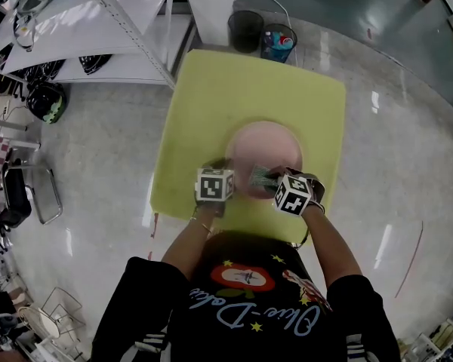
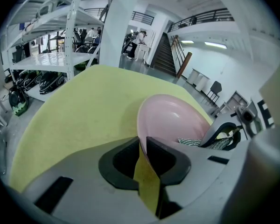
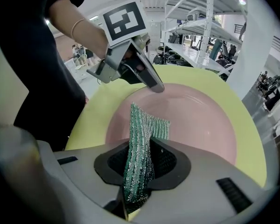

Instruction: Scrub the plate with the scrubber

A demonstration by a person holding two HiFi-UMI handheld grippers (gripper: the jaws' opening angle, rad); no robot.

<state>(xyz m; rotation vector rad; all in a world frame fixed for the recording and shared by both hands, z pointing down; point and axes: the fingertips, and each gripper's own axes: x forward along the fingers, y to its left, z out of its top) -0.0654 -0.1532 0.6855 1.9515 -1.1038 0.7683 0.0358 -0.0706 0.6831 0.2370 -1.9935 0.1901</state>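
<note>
A pink plate (image 1: 266, 148) lies in the middle of the yellow-green table (image 1: 211, 104). My left gripper (image 1: 223, 167) is shut on the plate's near-left rim; in the left gripper view its jaws (image 2: 143, 143) pinch the thin edge of the plate (image 2: 172, 120). My right gripper (image 1: 275, 181) is shut on a green mesh scrubber (image 1: 262, 177) and holds it over the plate's near part. In the right gripper view the scrubber (image 3: 148, 123) stands upright between the jaws of that gripper (image 3: 139, 146), above the plate (image 3: 196, 120). The left gripper (image 3: 130, 62) shows at the plate's far rim.
Beyond the table's far edge stand a black bin (image 1: 245, 30) and a second bin (image 1: 278, 42) with coloured things in it. White shelving (image 1: 98, 29) runs along the far left. A chair (image 1: 30, 191) stands on the floor at left.
</note>
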